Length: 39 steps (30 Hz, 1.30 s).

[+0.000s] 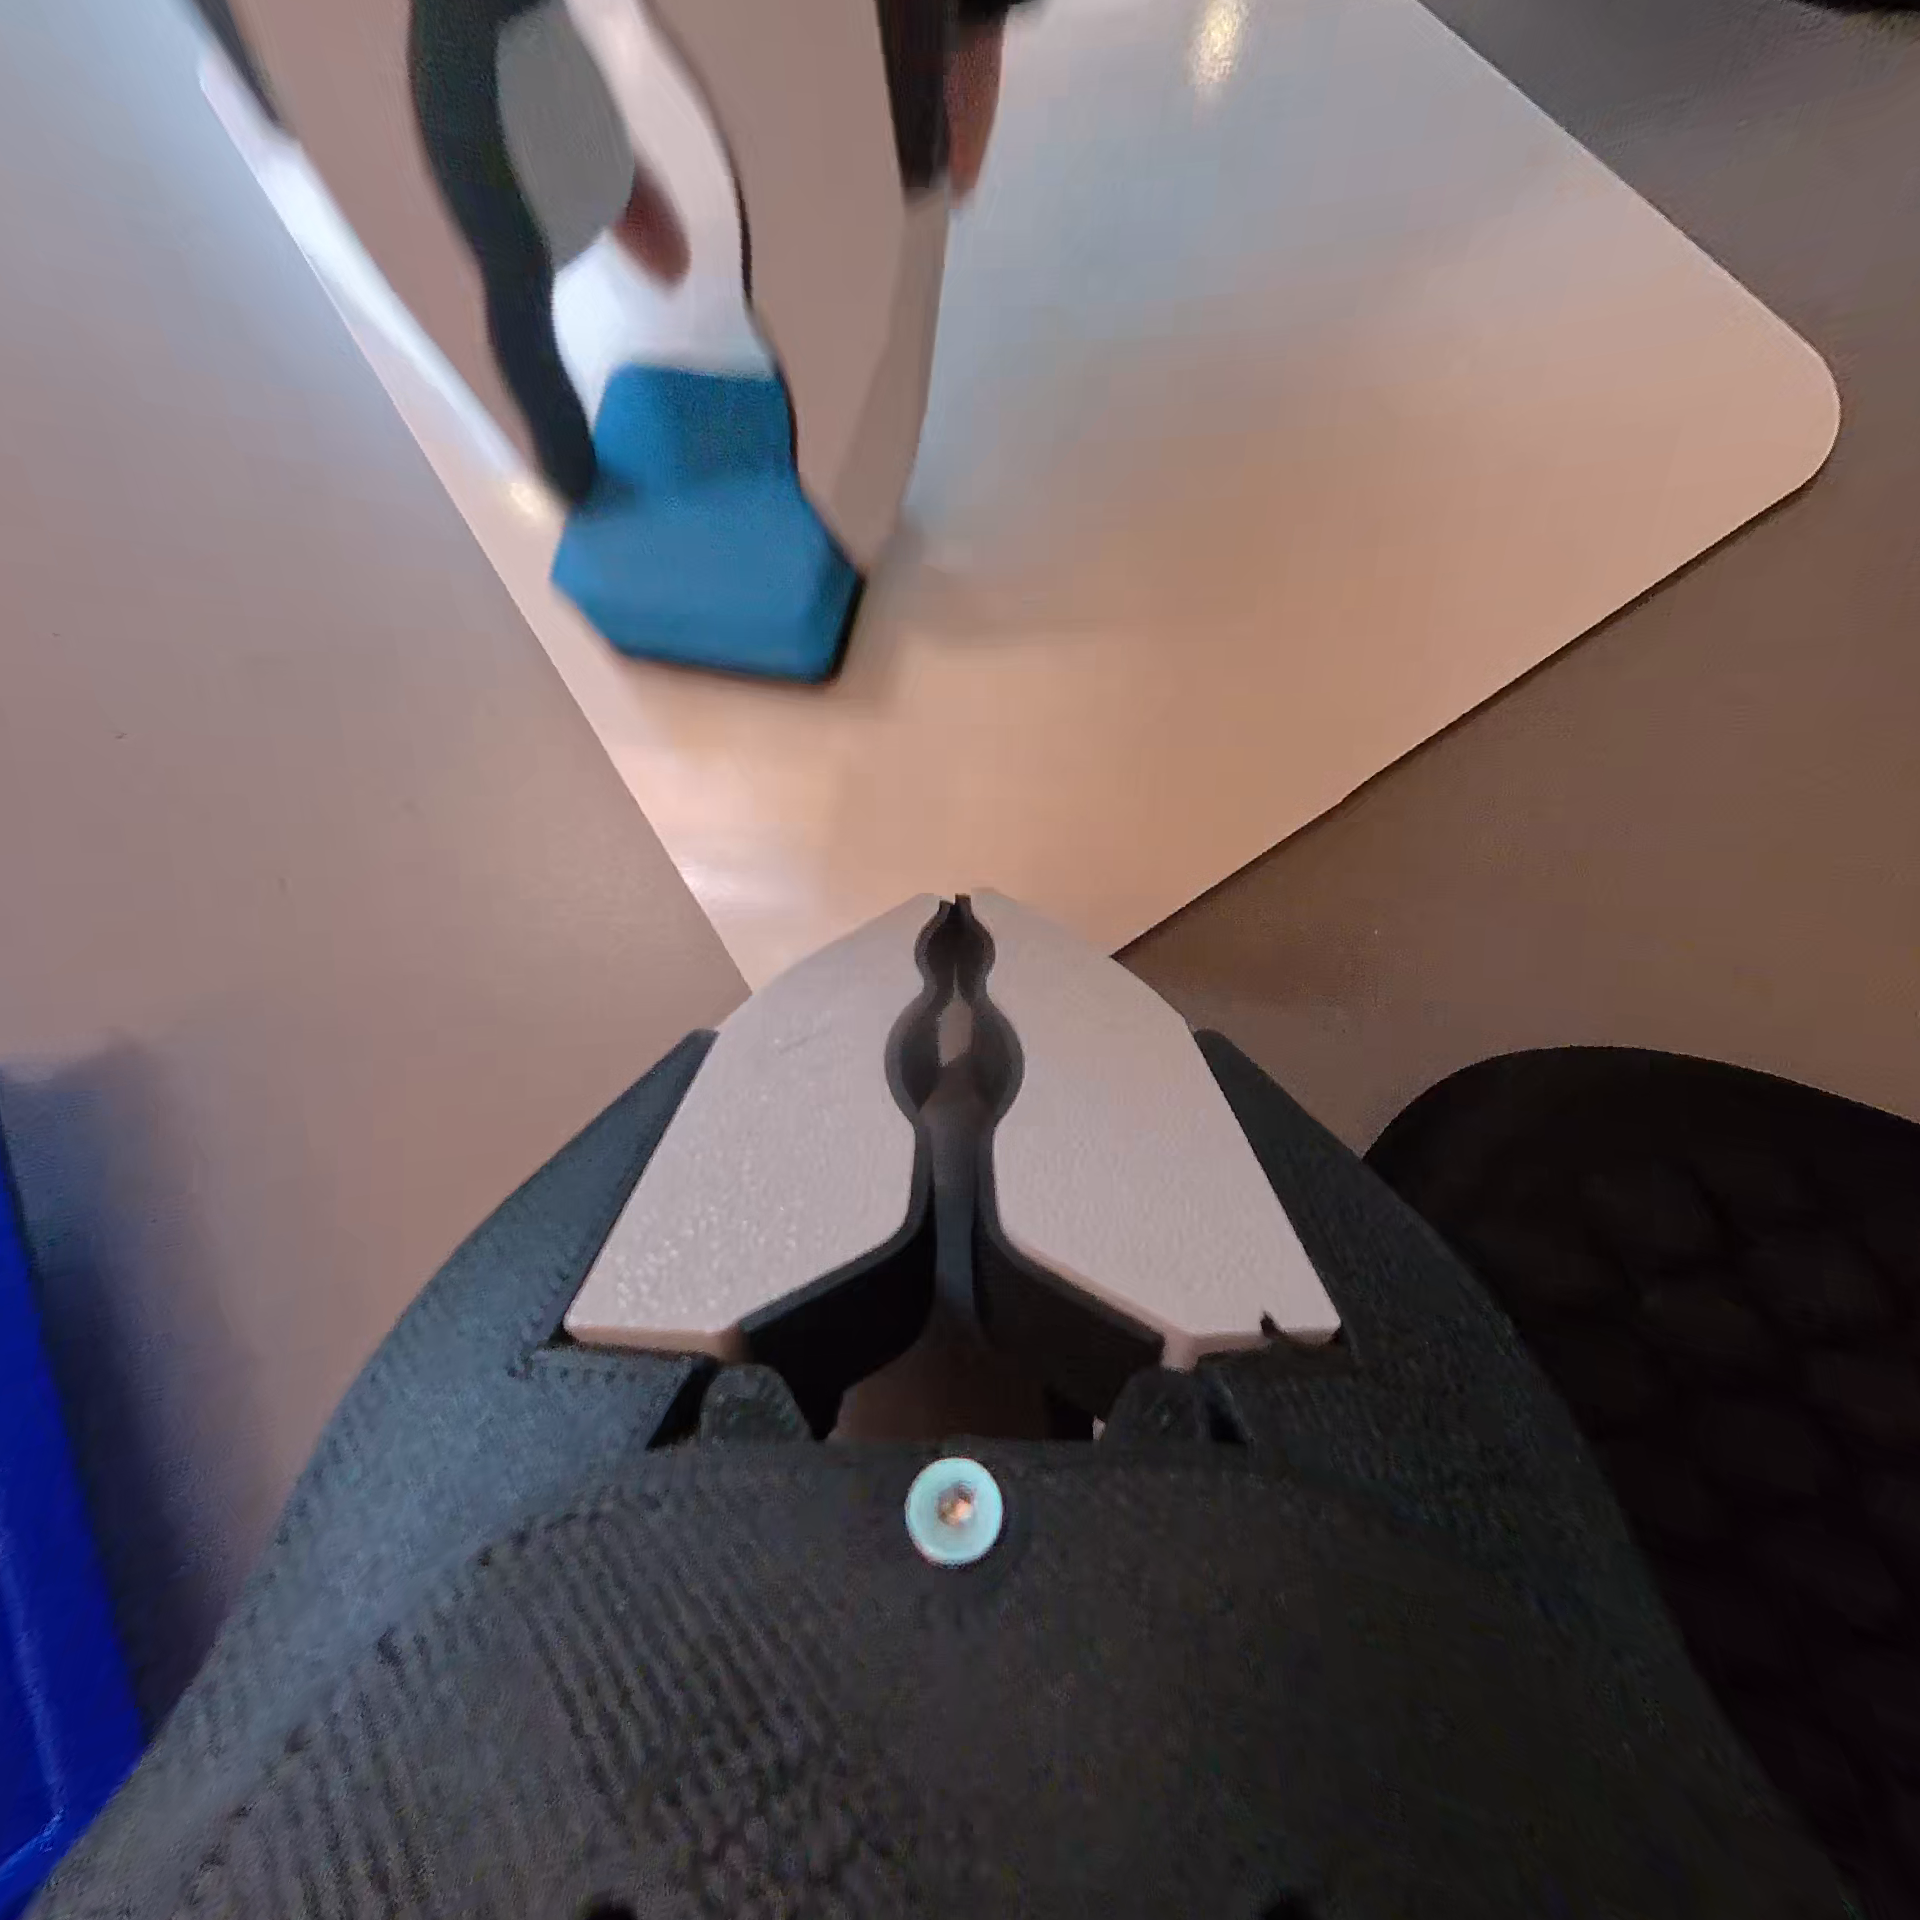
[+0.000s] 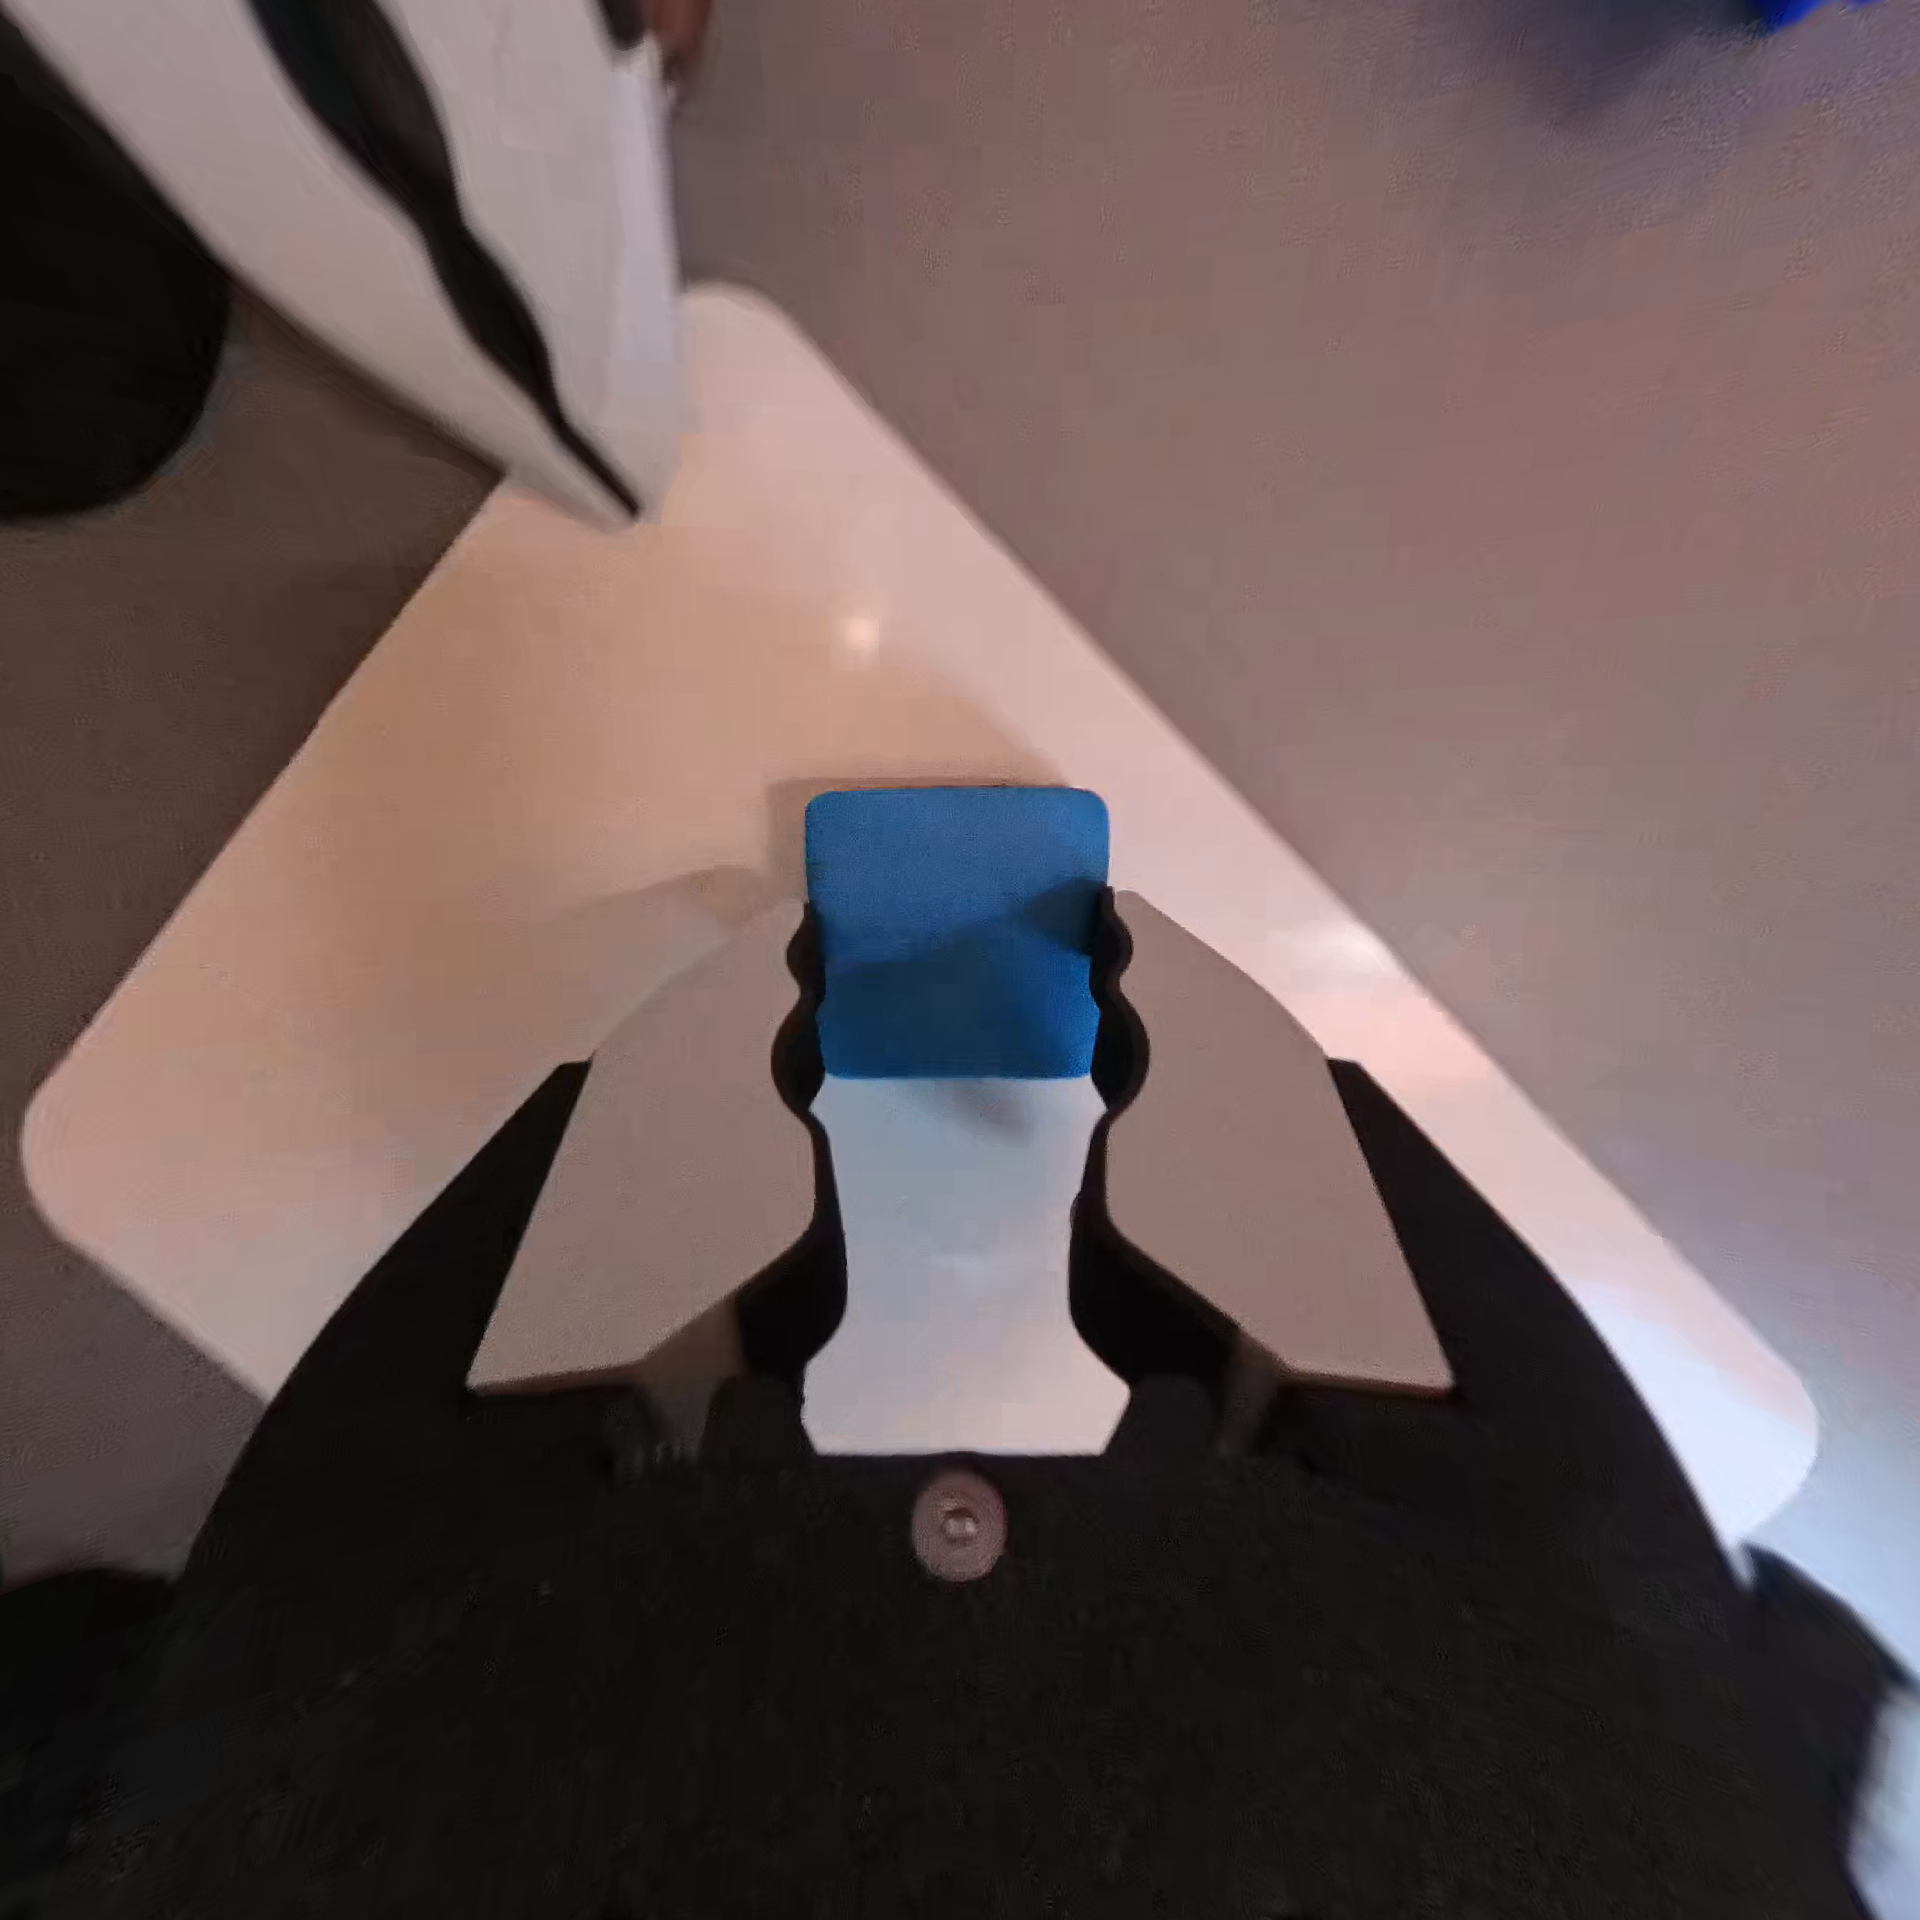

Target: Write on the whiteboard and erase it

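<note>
A plain brown surface [image 2: 1351,416] carries everything, and the whiteboard [image 2: 582,831] lies flat on it as your landmark. Nearest you, your left gripper [image 1: 961,914] rests at the near corner of the whiteboard with its jaws together on nothing, seemingly pinning that corner down. Farther in, your right gripper [image 2: 951,935] has its jaws clamped on the blue eraser [image 2: 951,914], one jaw on each side, with the eraser's front half sticking out past the tips. In the left wrist view the eraser sits on the whiteboard near its left edge. You can see no marks anywhere on the exposed whiteboard, so I judge the writing done and the wiping nearly finished. What is left, probably, is a final pass and setting the eraser down off the whiteboard.
</note>
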Motion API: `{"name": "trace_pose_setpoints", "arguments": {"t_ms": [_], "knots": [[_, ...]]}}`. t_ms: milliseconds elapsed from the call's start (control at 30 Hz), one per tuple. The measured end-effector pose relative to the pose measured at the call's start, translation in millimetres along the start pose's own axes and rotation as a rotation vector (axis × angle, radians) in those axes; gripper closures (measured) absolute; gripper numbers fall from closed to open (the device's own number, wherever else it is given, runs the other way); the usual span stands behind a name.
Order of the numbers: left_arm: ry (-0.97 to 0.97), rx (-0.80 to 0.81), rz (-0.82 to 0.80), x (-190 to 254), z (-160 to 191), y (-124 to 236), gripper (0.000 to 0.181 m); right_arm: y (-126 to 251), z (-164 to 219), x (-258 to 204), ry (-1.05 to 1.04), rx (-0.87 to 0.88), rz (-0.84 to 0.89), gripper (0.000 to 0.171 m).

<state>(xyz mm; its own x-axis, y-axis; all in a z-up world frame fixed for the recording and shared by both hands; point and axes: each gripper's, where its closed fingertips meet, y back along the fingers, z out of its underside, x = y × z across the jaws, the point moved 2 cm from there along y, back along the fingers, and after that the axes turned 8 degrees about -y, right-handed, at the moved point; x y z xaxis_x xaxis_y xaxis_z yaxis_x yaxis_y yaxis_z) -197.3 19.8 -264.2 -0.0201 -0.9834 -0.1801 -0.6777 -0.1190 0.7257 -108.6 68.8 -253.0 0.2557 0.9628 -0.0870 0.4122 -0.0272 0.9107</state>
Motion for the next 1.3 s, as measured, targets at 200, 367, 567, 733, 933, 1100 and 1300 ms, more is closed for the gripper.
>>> {"name": "trace_pose_setpoints", "arguments": {"t_ms": [200, 367, 567, 733, 933, 1100, 1300], "knots": [[0.007, 0.004, 0.009, -0.1, 0.2, 0.1, 0.181, 1.7, 23.9, -97.9, 0.246, -0.036, -0.165, 0.121], [0.006, -0.001, 0.006, 0.2, 0.0, 0.0, 0.181, 11.7, 20.1, 30.5, -0.080, -0.025, 0.022, 0.121], [0.013, 0.005, 0.014, 0.2, 0.1, 0.0, 0.181, -10.6, -5.0, -85.4, 0.207, 0.012, -0.163, 0.121], [0.008, 0.002, 0.012, 0.5, 0.0, -0.1, 0.181, 17.0, 36.8, 9.3, -0.031, -0.041, 0.028, 0.121], [0.013, 0.013, 0.045, 4.2, 0.6, 1.2, 0.181, -21.6, -36.3, -43.8, 0.142, 0.037, -0.014, 0.120], [0.009, 0.013, 0.043, 3.8, 0.5, 0.8, 0.181, 7.8, 17.8, 5.9, -0.006, -0.033, 0.043, 0.120], [0.015, 0.014, 0.037, 3.6, 0.3, 0.6, 0.181, -10.6, -27.0, 33.4, -0.099, 0.091, 0.067, 0.120]]}}
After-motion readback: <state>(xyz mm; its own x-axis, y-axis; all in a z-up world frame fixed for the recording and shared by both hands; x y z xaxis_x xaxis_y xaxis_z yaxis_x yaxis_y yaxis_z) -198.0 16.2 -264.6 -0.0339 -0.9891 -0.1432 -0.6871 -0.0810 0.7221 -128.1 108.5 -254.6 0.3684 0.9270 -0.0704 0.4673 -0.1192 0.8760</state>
